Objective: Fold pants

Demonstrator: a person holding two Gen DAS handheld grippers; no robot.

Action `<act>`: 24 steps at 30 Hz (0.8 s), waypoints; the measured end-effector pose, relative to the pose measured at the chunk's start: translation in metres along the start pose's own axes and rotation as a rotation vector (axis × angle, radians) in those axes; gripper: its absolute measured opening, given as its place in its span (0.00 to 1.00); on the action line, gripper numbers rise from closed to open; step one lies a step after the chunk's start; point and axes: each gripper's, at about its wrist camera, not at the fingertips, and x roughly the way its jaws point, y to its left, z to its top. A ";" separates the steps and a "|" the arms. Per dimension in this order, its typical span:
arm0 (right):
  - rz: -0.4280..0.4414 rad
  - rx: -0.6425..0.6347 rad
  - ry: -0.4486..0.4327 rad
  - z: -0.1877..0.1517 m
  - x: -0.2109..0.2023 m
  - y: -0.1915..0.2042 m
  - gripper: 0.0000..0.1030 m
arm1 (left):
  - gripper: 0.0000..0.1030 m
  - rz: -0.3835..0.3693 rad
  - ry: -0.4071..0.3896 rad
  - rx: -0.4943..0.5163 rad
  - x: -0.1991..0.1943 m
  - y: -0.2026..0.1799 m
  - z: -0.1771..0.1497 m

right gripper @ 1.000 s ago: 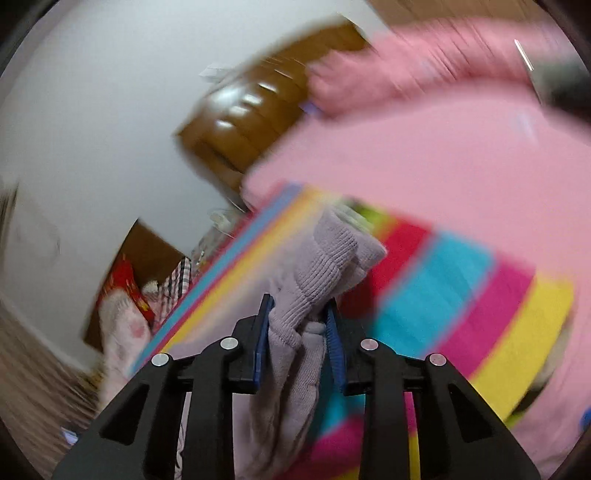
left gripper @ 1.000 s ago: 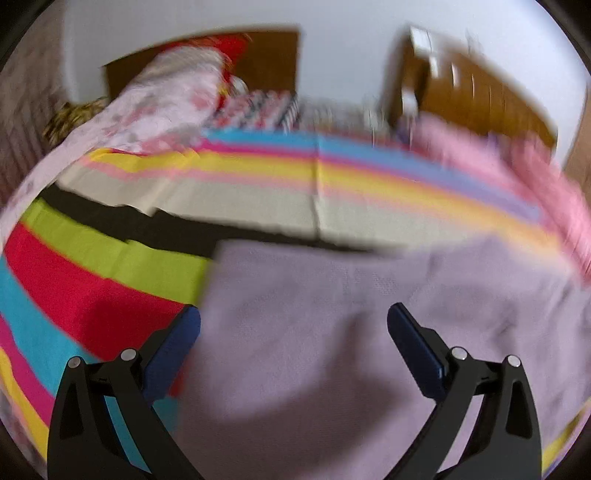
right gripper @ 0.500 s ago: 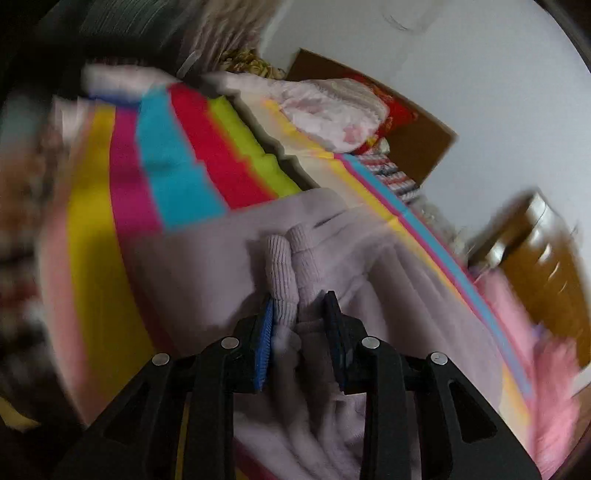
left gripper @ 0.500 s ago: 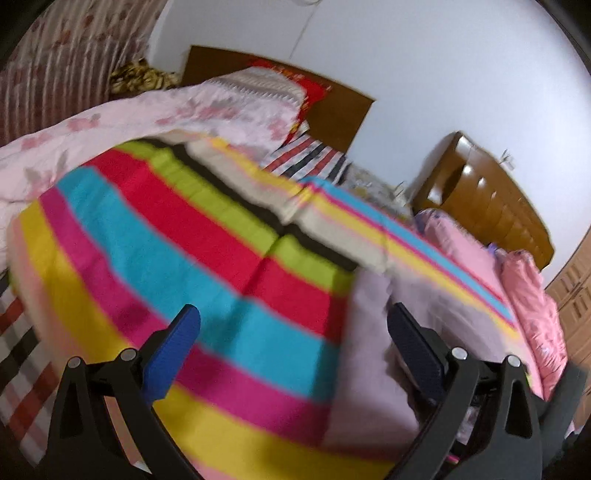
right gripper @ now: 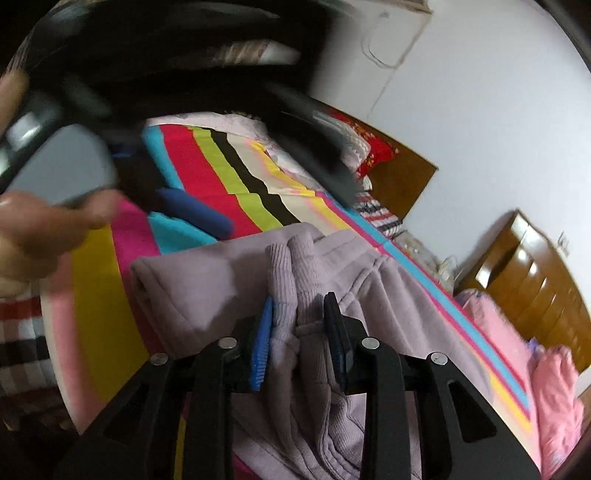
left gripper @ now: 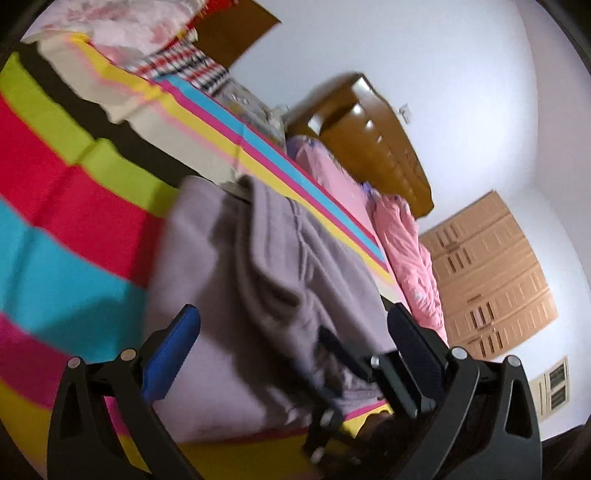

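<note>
The lilac pants (left gripper: 229, 280) lie folded over on a bed with a bright striped cover (left gripper: 55, 229). My left gripper (left gripper: 291, 332) is open and empty, hovering just above the pants. My right gripper (right gripper: 299, 314) is shut on the two ribbed leg cuffs (right gripper: 291, 266), which stand up between its pads over the pants' body (right gripper: 207, 280). The right gripper also shows in the left wrist view (left gripper: 340, 354), low on the pants near the bed's edge. The left gripper's blue finger (right gripper: 195, 214) shows blurred in the right wrist view.
A pink quilt (left gripper: 406, 251) lies along the far side of the bed. A wooden headboard (left gripper: 373, 133) and wardrobe (left gripper: 491, 280) stand behind it. Pillows and floral bedding (left gripper: 122, 26) are at the head end. The person's hand (right gripper: 33, 225) is at the left.
The right gripper has carried the cuffs across and over the pants' body, folding the legs. The left gripper has swung back over the pants, still open.
</note>
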 end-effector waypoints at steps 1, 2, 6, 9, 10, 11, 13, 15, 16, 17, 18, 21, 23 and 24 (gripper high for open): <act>0.025 -0.013 -0.008 -0.001 -0.004 0.001 0.33 | 0.98 0.010 0.024 0.017 0.009 -0.003 0.004; 0.030 -0.025 -0.006 -0.001 -0.005 0.002 0.43 | 0.98 0.041 0.062 0.024 0.021 -0.005 0.009; -0.009 0.028 -0.068 -0.017 -0.052 -0.020 0.54 | 0.97 0.126 0.133 0.050 0.043 -0.010 0.008; -0.064 0.217 -0.029 -0.052 -0.086 -0.064 0.60 | 0.97 0.160 0.119 0.056 0.044 -0.009 0.003; -0.079 0.268 -0.005 -0.063 -0.090 -0.076 0.62 | 0.93 0.173 0.120 0.060 0.044 -0.010 -0.001; -0.102 0.357 0.037 -0.083 -0.097 -0.092 0.63 | 0.87 0.184 0.121 0.067 0.042 -0.009 -0.004; -0.133 0.492 0.082 -0.116 -0.108 -0.112 0.63 | 0.64 0.189 0.129 0.075 0.042 -0.006 -0.007; -0.154 0.586 0.106 -0.139 -0.115 -0.124 0.65 | 0.52 0.210 0.136 0.090 0.042 -0.010 -0.007; -0.164 0.619 0.112 -0.149 -0.119 -0.128 0.65 | 0.48 0.213 0.134 0.097 0.040 -0.012 -0.008; -0.175 0.626 0.122 -0.155 -0.120 -0.128 0.65 | 0.45 0.219 0.129 0.099 0.035 -0.013 -0.008; -0.185 0.617 0.127 -0.156 -0.120 -0.128 0.65 | 0.45 0.223 0.124 0.091 0.032 -0.014 -0.007; -0.190 0.587 0.104 -0.161 -0.123 -0.124 0.67 | 0.55 0.223 0.130 0.019 0.035 -0.007 -0.006; -0.190 0.587 0.112 -0.163 -0.119 -0.122 0.67 | 0.71 0.202 0.137 -0.028 0.041 0.001 -0.004; -0.188 0.590 0.112 -0.166 -0.117 -0.122 0.67 | 0.75 0.194 0.122 -0.019 0.042 0.000 -0.005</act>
